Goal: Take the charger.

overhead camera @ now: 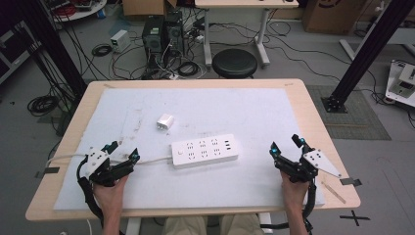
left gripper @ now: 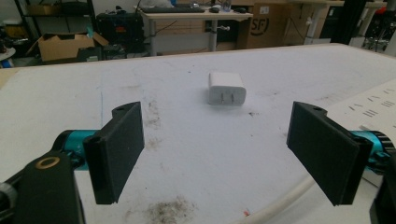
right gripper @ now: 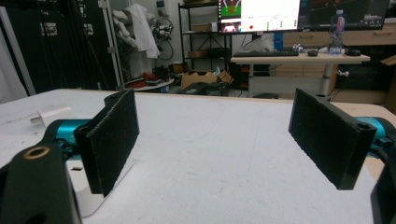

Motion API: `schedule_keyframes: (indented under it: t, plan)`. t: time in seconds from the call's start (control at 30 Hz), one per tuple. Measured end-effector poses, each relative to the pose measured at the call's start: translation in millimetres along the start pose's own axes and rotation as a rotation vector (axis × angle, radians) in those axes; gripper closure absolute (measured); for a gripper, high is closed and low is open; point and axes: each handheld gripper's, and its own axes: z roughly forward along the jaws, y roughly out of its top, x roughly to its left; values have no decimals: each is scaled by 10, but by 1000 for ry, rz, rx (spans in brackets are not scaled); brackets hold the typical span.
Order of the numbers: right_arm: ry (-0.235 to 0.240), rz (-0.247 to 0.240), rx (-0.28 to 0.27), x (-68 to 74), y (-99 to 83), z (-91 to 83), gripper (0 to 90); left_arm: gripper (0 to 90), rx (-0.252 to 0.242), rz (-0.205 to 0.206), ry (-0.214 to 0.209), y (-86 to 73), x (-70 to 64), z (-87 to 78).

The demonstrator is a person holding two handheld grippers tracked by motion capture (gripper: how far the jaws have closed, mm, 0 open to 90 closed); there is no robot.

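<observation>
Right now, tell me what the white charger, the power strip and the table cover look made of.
Charger: seemingly hard white plastic, smooth and faintly glossy, with two metal-looking prongs. Power strip: probably the same smooth moulded white plastic, with a rubbery-looking white cable. Table cover: a soft, matte white sheet, maybe foam or felt; it shows dark smudges.
</observation>
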Motion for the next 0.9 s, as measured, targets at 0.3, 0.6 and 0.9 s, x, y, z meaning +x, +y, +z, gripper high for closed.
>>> schedule_keyframes:
  t: [0.3, 0.6, 0.9]
  plan:
    - [-20, -51, 7, 67, -3, -2, 165, 190, 45, 13, -14, 8, -30, 40]
    - [-14, -46, 16, 70, 0, -4, 165, 195, 78, 4, -43, 31, -34, 88]
    - [-13, -42, 34, 75, 4, 4, 165, 198, 101, 17, -43, 281, -80, 143]
